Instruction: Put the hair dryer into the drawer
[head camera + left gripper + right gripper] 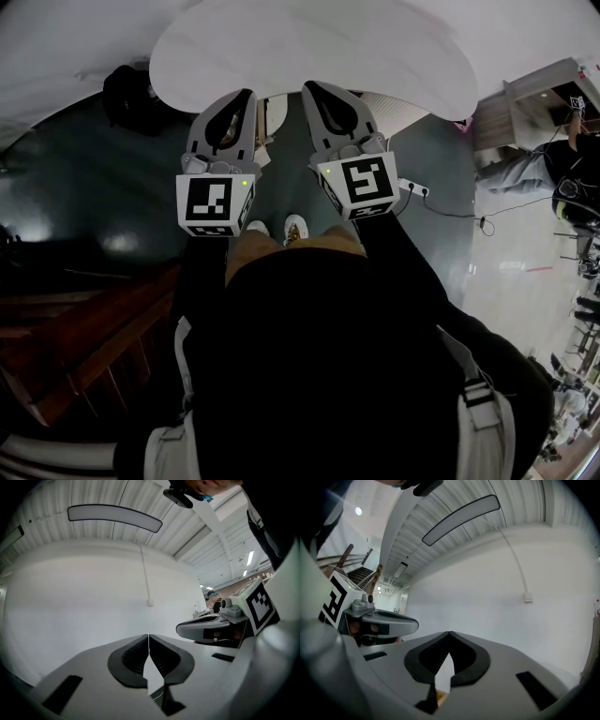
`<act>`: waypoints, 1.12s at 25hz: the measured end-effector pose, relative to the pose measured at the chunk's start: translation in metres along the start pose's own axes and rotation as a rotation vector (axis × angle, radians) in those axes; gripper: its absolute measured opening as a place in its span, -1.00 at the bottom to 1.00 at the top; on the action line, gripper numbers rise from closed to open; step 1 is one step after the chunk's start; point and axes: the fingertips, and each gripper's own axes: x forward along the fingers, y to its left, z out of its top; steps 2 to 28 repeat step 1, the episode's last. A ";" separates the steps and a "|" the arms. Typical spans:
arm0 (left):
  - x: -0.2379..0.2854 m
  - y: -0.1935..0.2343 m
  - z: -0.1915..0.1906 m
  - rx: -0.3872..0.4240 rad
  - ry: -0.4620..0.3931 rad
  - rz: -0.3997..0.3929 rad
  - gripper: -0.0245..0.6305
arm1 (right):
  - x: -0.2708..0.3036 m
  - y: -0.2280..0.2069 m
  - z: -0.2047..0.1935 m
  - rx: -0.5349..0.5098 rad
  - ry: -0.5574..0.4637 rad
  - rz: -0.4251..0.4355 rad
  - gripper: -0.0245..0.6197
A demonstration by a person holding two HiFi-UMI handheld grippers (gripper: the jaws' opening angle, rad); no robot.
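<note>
No hair dryer and no drawer shows in any view. In the head view my left gripper (247, 95) and right gripper (308, 88) are held side by side in front of my body, tips by the near edge of a white tabletop (309, 47). Both are shut with nothing between the jaws. The left gripper view has the left gripper (148, 637) with its pads pressed together before a bare white wall, and the right gripper (206, 627) beside it. In the right gripper view the right gripper (449, 634) is shut too, with the left gripper (384, 623) to its left.
My shoes (277, 228) stand on a dark floor below the grippers. A white power strip (415, 188) with a cable lies on the floor to the right. A wooden stair rail (84, 347) runs at lower left, a black bag (131, 94) sits upper left, a person (562, 178) at right.
</note>
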 end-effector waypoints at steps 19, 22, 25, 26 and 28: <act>0.001 0.000 0.000 -0.002 0.000 0.001 -0.87 | 0.000 -0.001 0.000 0.000 0.001 0.002 -0.84; 0.001 0.000 0.000 -0.002 0.000 0.001 -0.87 | 0.000 -0.001 0.000 0.000 0.001 0.002 -0.84; 0.001 0.000 0.000 -0.002 0.000 0.001 -0.87 | 0.000 -0.001 0.000 0.000 0.001 0.002 -0.84; 0.001 0.000 0.000 -0.002 0.000 0.001 -0.87 | 0.000 -0.001 0.000 0.000 0.001 0.002 -0.84; 0.001 0.000 0.000 -0.002 0.000 0.001 -0.87 | 0.000 -0.001 0.000 0.000 0.001 0.002 -0.84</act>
